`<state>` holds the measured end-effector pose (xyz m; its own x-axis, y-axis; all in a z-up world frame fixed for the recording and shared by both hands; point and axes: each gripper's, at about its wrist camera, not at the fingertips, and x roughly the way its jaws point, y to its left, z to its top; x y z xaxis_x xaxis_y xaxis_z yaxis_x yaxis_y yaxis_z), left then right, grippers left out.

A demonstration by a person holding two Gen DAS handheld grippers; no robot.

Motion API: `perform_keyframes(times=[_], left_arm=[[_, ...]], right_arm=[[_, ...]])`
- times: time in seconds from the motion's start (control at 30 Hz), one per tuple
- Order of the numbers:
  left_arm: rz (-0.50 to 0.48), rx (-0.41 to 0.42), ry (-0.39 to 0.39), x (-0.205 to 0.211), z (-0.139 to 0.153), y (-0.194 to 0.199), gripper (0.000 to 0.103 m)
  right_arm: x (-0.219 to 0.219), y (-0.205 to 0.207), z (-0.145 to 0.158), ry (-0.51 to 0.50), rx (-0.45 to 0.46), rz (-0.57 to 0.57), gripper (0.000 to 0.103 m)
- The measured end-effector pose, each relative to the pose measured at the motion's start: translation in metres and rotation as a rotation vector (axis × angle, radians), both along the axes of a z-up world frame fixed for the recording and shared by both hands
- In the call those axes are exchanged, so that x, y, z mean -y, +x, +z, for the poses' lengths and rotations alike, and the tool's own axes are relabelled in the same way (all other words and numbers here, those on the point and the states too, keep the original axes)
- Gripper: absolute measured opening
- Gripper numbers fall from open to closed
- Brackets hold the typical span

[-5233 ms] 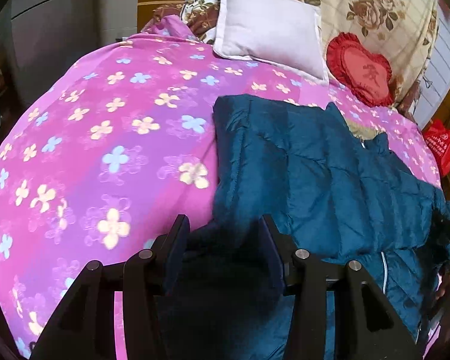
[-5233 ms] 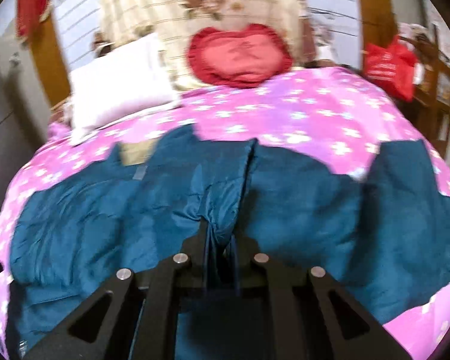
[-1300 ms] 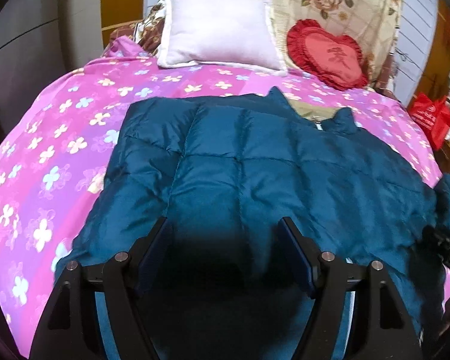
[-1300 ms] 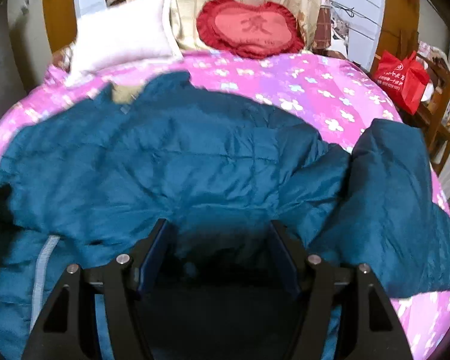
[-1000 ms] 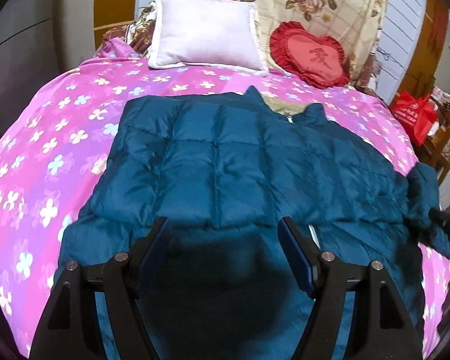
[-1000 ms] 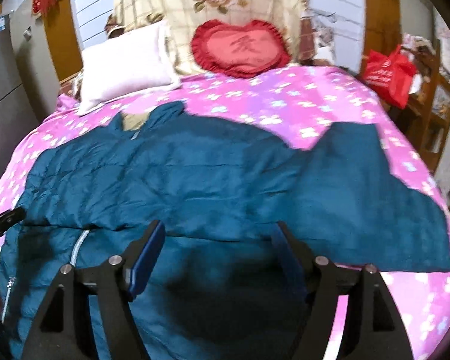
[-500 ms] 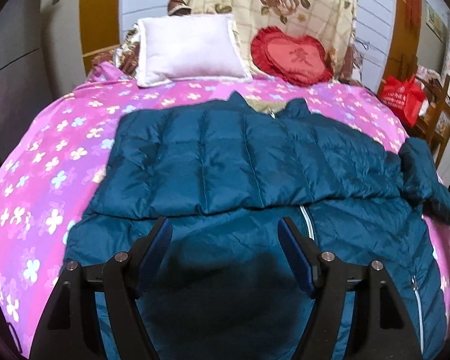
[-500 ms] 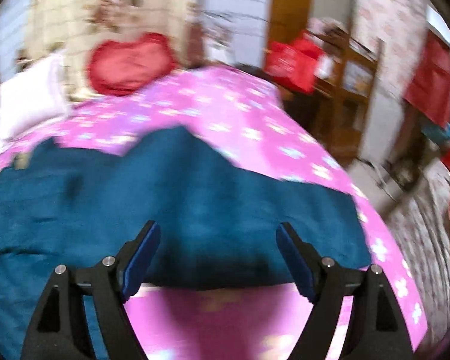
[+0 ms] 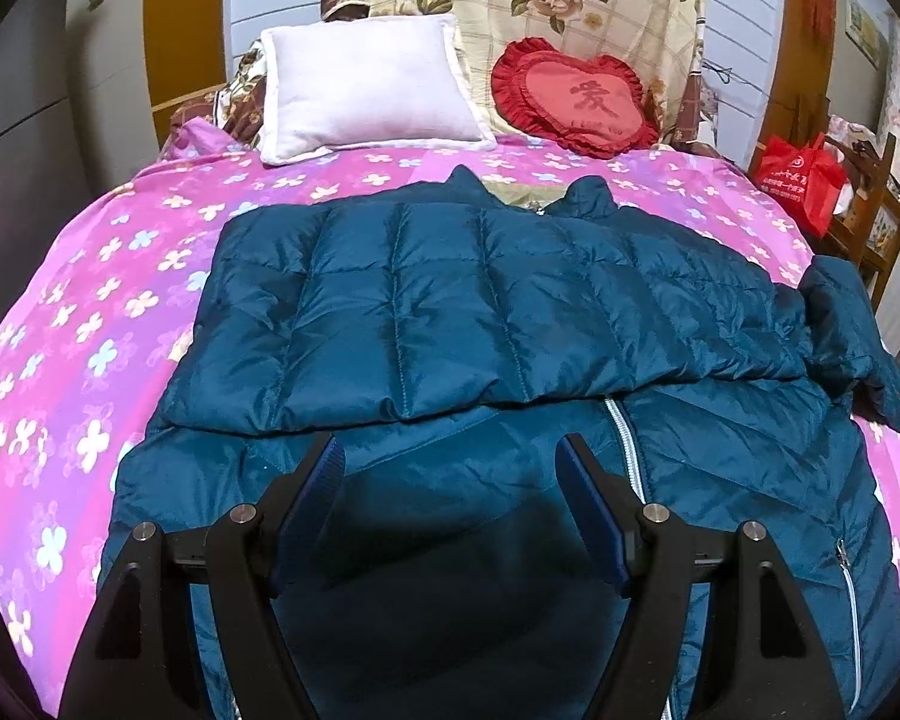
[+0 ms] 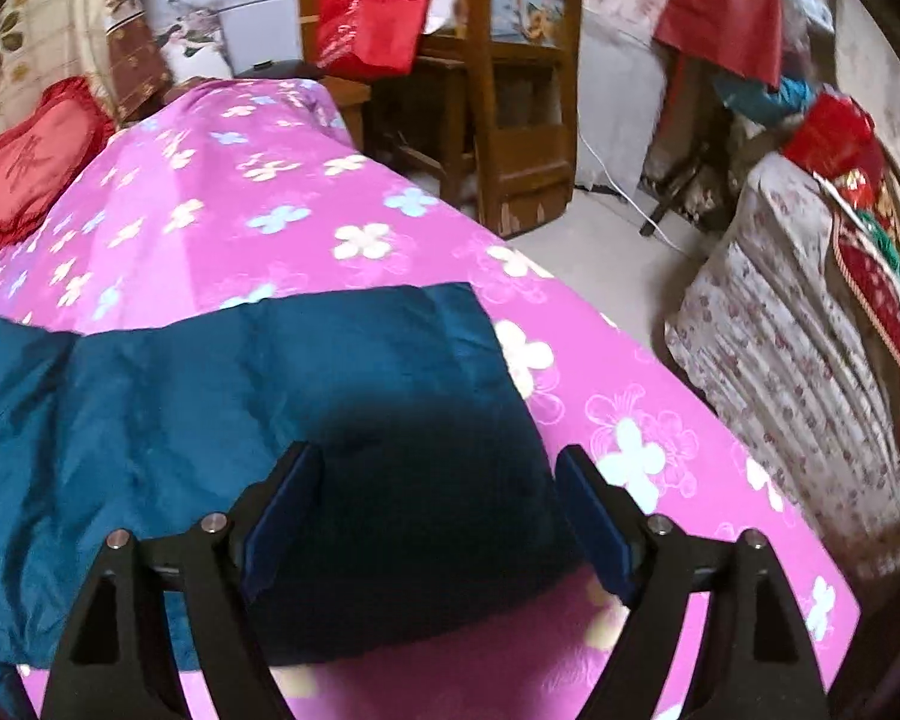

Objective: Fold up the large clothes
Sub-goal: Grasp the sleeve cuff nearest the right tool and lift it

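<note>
A large dark teal quilted jacket [image 9: 486, 312] lies spread on the pink flowered bedspread [image 9: 78, 324]. One sleeve is folded across the chest, above the silver zipper [image 9: 627, 450]. My left gripper [image 9: 450, 462] is open and empty, hovering over the jacket's lower front. The other sleeve [image 10: 258, 396] stretches out to the right on the bed in the right wrist view. My right gripper [image 10: 435, 468] is open and empty, just above that sleeve's end.
A white pillow [image 9: 366, 90] and a red heart cushion [image 9: 576, 99] lie at the head of the bed. A wooden chair [image 10: 510, 78] with a red bag [image 10: 372, 24] stands right of the bed, near a draped heap of fabric [image 10: 810, 300].
Both grippers have let go of the jacket and pulled back. The left sleeve now lies folded across the chest. My right gripper has swung right, over the outstretched sleeve.
</note>
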<state>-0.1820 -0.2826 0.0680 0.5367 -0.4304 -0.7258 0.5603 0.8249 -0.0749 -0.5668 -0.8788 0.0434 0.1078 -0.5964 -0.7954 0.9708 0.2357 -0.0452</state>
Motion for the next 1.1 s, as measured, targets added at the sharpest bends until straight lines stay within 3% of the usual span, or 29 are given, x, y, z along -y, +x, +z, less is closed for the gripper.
perform_keyframes(times=[0.13, 0.2, 0.23, 0.27, 0.33, 0.37, 0.53, 0.83, 1.0, 1.1], left_arm=[[0.010, -0.025, -0.002, -0.002, -0.004, 0.003, 0.051], [0.011, -0.023, -0.002, -0.003, -0.004, 0.004, 0.051], [0.011, -0.020, -0.002, -0.003, -0.004, 0.003, 0.051], [0.011, -0.017, -0.002, -0.003, -0.003, 0.003, 0.051], [0.012, -0.012, -0.006, -0.004, -0.002, 0.002, 0.051], [0.012, -0.011, -0.009, -0.005, -0.001, 0.002, 0.051], [0.034, 0.011, -0.008, -0.011, 0.006, 0.006, 0.051], [0.100, 0.033, 0.007, -0.024, 0.012, 0.020, 0.051], [0.149, 0.045, -0.019, -0.040, 0.021, 0.030, 0.051], [0.181, 0.034, -0.041, -0.051, 0.024, 0.039, 0.051]], right_arm=[[0.001, -0.005, -0.011, 0.021, 0.058, 0.001, 0.091], [-0.002, 0.000, -0.010, 0.013, 0.046, 0.028, 0.083], [-0.005, 0.004, -0.007, 0.013, 0.057, 0.058, 0.064], [-0.009, 0.009, -0.003, 0.022, 0.075, 0.092, 0.039], [-0.017, 0.020, 0.008, 0.005, 0.054, 0.111, 0.023], [-0.021, 0.026, 0.016, -0.006, 0.053, 0.125, 0.020], [-0.055, 0.056, 0.079, -0.087, 0.162, 0.253, 0.018], [-0.152, 0.140, 0.191, -0.222, 0.245, 0.561, 0.018], [-0.216, 0.202, 0.223, -0.229, 0.297, 0.744, 0.018], [-0.251, 0.244, 0.220, -0.194, 0.325, 0.838, 0.018]])
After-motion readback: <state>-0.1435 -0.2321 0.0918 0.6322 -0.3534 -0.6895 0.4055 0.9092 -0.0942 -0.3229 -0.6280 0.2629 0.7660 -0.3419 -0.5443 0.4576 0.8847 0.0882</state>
